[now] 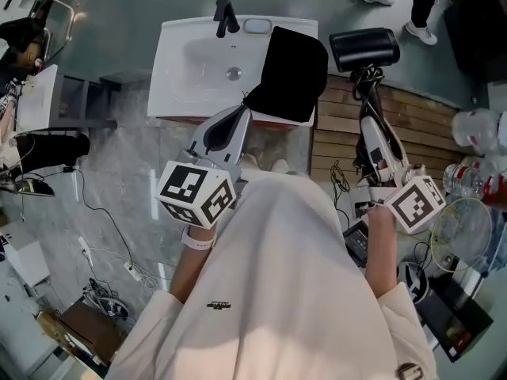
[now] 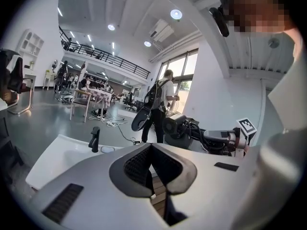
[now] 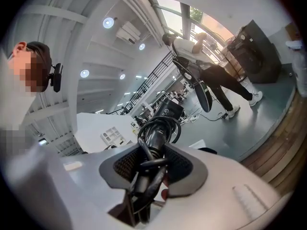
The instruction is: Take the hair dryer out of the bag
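At the far left a white washbasin point(image 1: 178, 85) with a black faucet point(image 1: 225, 16) stands on the grey floor. Your left gripper point(image 1: 245, 105) reaches out over its near right edge. In the left gripper view its jaws are pressed together with no gap between the ribbed pads. In the head view their tips meet the near left corner of the black bag point(image 1: 295, 70). The bag hangs over the right side of the basin and looks limp and flat. How much fabric is caught in the pinch is hard to make out.

To the right of the bag, and clear of it, is the black hair dryer point(image 1: 364, 47). It is out in the open above the wooden floor strip point(image 1: 432, 125). Your right gripper point(image 1: 369, 105) is clamped on its handle, so the jaws stand partly apart around it, with the dryer's body above the jaw tips. The black cord point(image 3: 144, 176) is looped around the handle, and the right gripper view shows it running down between the pads.

Beyond the dryer, at the top right, a person's legs point(image 1: 420, 6) cross the grey floor. A small fan point(image 1: 463, 228) stands at the right edge.
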Demonstrator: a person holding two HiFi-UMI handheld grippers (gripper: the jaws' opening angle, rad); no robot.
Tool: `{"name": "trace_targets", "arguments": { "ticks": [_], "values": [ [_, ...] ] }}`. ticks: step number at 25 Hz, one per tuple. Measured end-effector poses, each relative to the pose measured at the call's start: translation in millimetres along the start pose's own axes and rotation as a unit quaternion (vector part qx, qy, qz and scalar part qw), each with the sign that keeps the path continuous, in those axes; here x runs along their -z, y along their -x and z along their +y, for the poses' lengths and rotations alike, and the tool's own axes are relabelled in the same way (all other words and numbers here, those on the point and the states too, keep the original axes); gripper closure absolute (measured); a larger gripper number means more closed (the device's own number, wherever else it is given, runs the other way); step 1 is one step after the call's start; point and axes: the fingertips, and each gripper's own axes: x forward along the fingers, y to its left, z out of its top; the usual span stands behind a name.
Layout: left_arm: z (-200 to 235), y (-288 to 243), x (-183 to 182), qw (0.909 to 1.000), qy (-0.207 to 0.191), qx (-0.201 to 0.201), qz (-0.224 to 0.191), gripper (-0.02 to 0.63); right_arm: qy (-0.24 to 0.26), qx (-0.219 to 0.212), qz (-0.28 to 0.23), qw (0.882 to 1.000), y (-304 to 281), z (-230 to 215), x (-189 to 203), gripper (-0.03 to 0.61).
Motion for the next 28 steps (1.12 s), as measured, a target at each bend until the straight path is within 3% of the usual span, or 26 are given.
{"name": "trace_targets", "arguments": {
  "ticks": [9,28],
  "values": [
    [-6.0,-5.6,4.8,0.9999,-0.004,0.001,0.011,0.607,-0.029,-0.002,0.006,1.0,-0.8,-5.0,9.3,0.423],
    [-18.7,1.4,22.3,0.9996,-0.007,0.008,0.025,0.607,-0.01,-0.03,0.03,0.999,-1.7,8.6,20.6,0.423]
  ]
}}
